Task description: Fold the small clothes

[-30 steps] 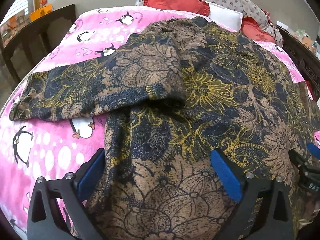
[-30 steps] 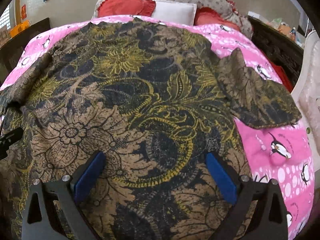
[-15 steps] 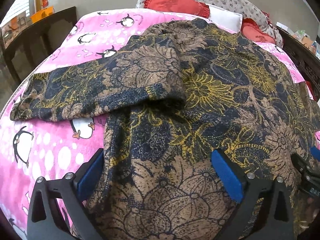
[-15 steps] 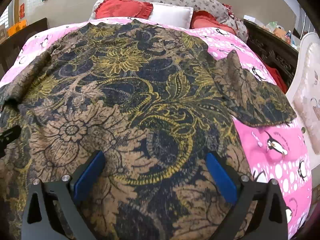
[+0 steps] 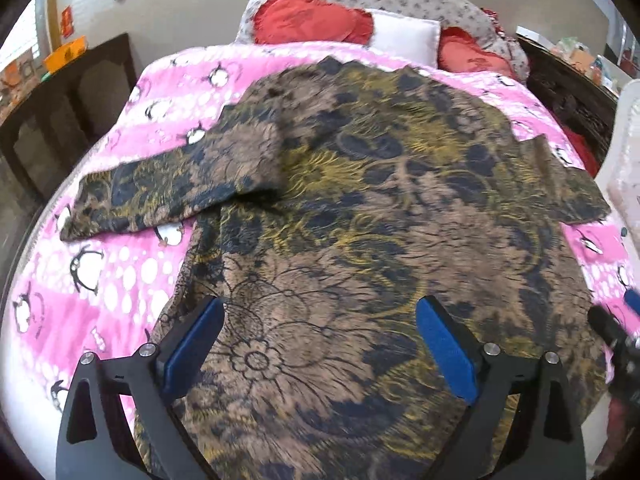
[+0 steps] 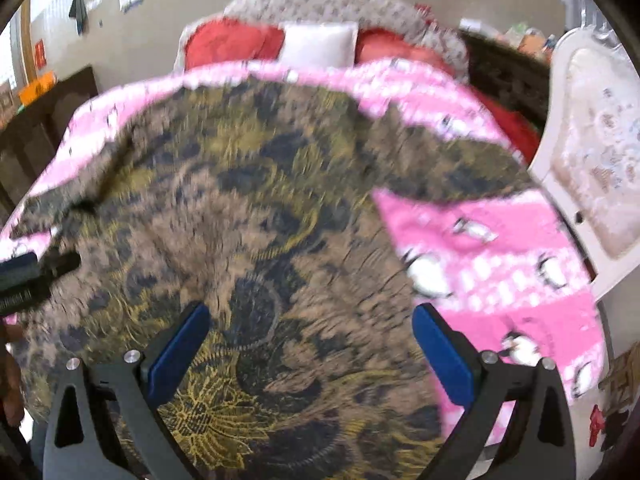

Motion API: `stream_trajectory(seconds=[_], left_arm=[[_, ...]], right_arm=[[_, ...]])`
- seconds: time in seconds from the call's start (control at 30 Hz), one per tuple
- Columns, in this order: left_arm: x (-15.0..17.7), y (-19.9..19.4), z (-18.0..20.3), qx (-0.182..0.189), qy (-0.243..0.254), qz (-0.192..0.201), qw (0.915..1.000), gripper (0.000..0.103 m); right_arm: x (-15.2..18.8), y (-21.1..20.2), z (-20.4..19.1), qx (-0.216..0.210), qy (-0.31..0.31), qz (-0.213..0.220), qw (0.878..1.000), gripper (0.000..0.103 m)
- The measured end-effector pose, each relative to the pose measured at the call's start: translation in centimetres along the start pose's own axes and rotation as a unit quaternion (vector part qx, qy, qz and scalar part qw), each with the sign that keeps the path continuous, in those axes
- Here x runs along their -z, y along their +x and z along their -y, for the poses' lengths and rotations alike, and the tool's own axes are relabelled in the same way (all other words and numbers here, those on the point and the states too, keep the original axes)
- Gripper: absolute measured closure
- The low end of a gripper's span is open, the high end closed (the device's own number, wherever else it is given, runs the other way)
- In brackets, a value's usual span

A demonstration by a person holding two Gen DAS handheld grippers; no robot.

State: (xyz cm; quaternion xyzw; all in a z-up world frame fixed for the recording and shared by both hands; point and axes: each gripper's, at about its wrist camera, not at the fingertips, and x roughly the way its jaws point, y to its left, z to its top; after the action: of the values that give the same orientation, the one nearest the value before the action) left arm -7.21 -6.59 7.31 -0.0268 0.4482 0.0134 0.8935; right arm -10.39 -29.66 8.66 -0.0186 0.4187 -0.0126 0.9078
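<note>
A dark shirt [image 5: 360,208] printed with brown and yellow flowers lies spread flat on a pink penguin blanket [image 5: 100,280]. Its left sleeve [image 5: 180,188] is folded in over the body; the right sleeve [image 6: 460,176] sticks out sideways. My left gripper [image 5: 320,308] hovers over the near hem with its jaws wide and closing slightly; the cloth lies below them and the pads do not press it. My right gripper [image 6: 311,314] hangs open over the hem's right part, gripping nothing. Each gripper shows at the edge of the other's view: right gripper [image 5: 616,336], left gripper [image 6: 28,276].
Red pillows [image 5: 312,20] and a white pillow [image 5: 404,36] lean on the headboard at the far end. Dark wooden furniture [image 5: 60,112] stands left of the bed. A white upholstered chair [image 6: 592,152] stands close to the bed's right side.
Both grippers have risen and drawn back from the shirt, so more of the bed shows. The right wrist view has swung right and is blurred. The shirt lies as before.
</note>
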Motion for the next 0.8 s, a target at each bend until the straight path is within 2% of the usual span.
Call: stream_trajectory(seconds=[0.17, 0.23, 0.4, 0.8], left_arm=[[-0.3, -2.0, 1.2, 0.005, 0.010, 0.017, 0.9998, 0.022], [-0.3, -2.4, 1.3, 0.005, 0.011, 0.020, 0.9997, 0.022], [-0.2, -3.2, 1.6, 0.003, 0.014, 0.033, 0.9993, 0.022], [0.1, -3.3, 1.3, 0.008, 0.008, 0.029, 0.9995, 0.022]], right_arm=[[-1.6, -3.2, 0.0, 0.013, -0.014, 0.053, 0.998, 0.000], [-1.9, -3.6, -0.3, 0.013, -0.019, 0.058, 0.998, 0.000], [-1.9, -4.0, -0.6, 0.014, -0.021, 0.059, 0.998, 0.000], [-1.7, -3.7, -2.0, 0.019, -0.019, 0.035, 0.999, 0.000]])
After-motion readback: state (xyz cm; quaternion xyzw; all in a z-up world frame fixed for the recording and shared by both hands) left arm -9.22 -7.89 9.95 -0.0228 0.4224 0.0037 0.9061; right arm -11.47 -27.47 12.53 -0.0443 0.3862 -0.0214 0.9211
